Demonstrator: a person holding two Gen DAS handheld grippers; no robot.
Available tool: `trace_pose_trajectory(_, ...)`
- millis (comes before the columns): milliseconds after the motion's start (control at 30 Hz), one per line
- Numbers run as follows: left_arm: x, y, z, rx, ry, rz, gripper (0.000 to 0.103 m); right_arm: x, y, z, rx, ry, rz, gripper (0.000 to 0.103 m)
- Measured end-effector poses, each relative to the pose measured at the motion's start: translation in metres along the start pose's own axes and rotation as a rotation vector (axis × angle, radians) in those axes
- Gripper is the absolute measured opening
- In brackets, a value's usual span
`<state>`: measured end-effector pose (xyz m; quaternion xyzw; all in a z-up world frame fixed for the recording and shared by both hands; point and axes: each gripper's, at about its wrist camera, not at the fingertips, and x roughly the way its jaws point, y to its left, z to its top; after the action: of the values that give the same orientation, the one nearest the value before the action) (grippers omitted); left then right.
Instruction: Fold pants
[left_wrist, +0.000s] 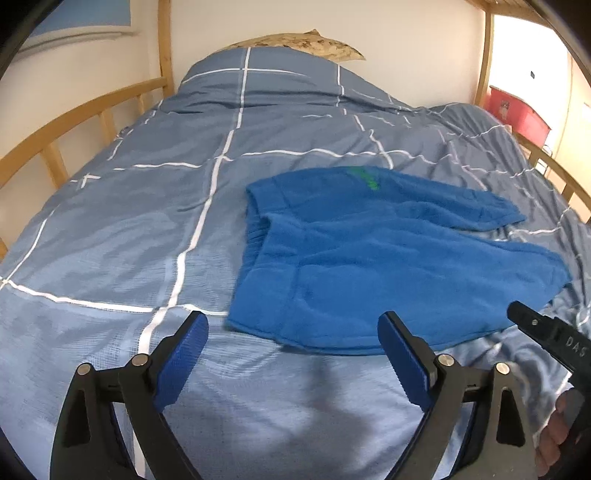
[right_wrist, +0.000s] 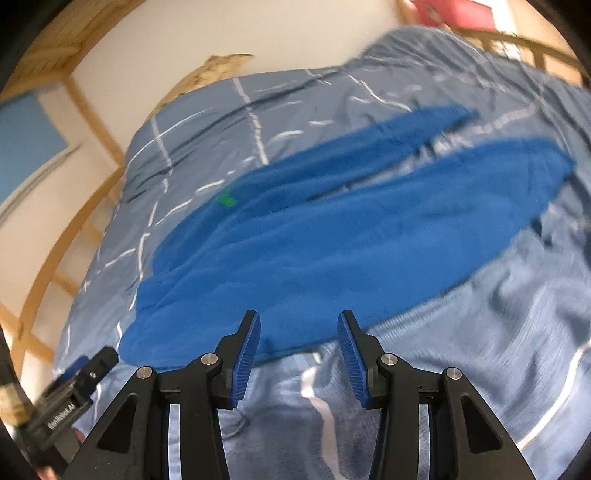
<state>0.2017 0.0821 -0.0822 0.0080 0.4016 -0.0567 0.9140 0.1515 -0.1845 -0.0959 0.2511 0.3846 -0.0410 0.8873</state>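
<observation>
Bright blue fleece pants (left_wrist: 369, 258) with a small green mark lie spread on the bed, waistband to the left, legs pointing right. They also show in the blurred right wrist view (right_wrist: 314, 240). My left gripper (left_wrist: 293, 325) is open and empty, just above the near hem at the pants' left corner. My right gripper (right_wrist: 299, 325) is open and empty at the pants' near edge. The right gripper's body shows in the left wrist view (left_wrist: 546, 332); the left gripper shows in the right wrist view (right_wrist: 85, 373).
The bed has a grey-blue quilt (left_wrist: 129, 221) with white lines. A wooden rail (left_wrist: 74, 122) runs along the left side, and another rail (left_wrist: 554, 166) along the right. A patterned pillow (left_wrist: 295, 42) lies at the head. A red box (left_wrist: 517, 110) stands beyond.
</observation>
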Motion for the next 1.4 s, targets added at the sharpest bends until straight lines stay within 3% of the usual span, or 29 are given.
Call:
trace_pose_trajectory(200, 0.025, 0.009, -0.003, -0.039, 0.054, -0.018, 0.086, 0.019, -0.010, -0.013, 0.061, 0.046, 0.002, 0.045)
trace_pose_trajectory(367, 0.038, 0.011, -0.004, -0.076, 0.080, -0.031, 0.085, 0.018, -0.014, -0.014, 0.096, 0.013, 0.018, 0.046)
trace_pose_trajectory(533, 0.049, 0.012, -0.003, -0.098, 0.098, -0.047, 0.083, 0.028, -0.018, -0.013, 0.130, 0.036, 0.028, 0.048)
trace_pose_trajectory(633, 0.051, 0.016, -0.002, -0.124, 0.093, -0.044, 0.075, 0.032, -0.019, -0.013, 0.141, 0.031, 0.023, 0.048)
trace_pose_trajectory(733, 0.050, 0.019, -0.001, -0.140, 0.081, -0.026, 0.060, 0.035, -0.016, -0.011, 0.124, 0.033, 0.031, 0.045)
trace_pose_trajectory(800, 0.048, 0.021, 0.000, -0.150, 0.076, -0.030, 0.053, 0.036, -0.014, -0.012, 0.107, 0.034, 0.035, 0.032)
trace_pose_trajectory(933, 0.044, 0.022, -0.001, -0.163, 0.068, -0.028, 0.041, 0.034, -0.009, -0.012, 0.066, 0.031, 0.036, 0.019)
trace_pose_trajectory(1000, 0.039, 0.021, -0.001, -0.167, 0.064, -0.042, 0.027, 0.029, -0.007, -0.010, 0.045, 0.016, 0.037, 0.017)
trace_pose_trajectory(1133, 0.032, 0.016, 0.006, -0.153, 0.061, -0.042, 0.025, 0.017, -0.004, -0.003, 0.029, -0.007, 0.052, 0.015)
trace_pose_trajectory(1200, 0.030, 0.015, 0.009, -0.159, 0.057, -0.055, 0.009, 0.014, -0.002, 0.003, 0.019, -0.005, 0.057, 0.015)
trace_pose_trajectory(1267, 0.032, 0.013, 0.008, -0.164, 0.094, -0.109, 0.009, 0.013, -0.001, 0.007, 0.018, -0.006, 0.064, 0.015)
trace_pose_trajectory(1333, 0.036, 0.012, 0.004, -0.166, 0.126, -0.112, 0.017, 0.012, -0.001, 0.007, 0.011, -0.003, 0.064, 0.015)
trace_pose_trajectory(1400, 0.038, 0.014, -0.003, -0.179, 0.152, -0.109, 0.044, 0.014, -0.001, 0.005, 0.005, 0.008, 0.060, 0.015)
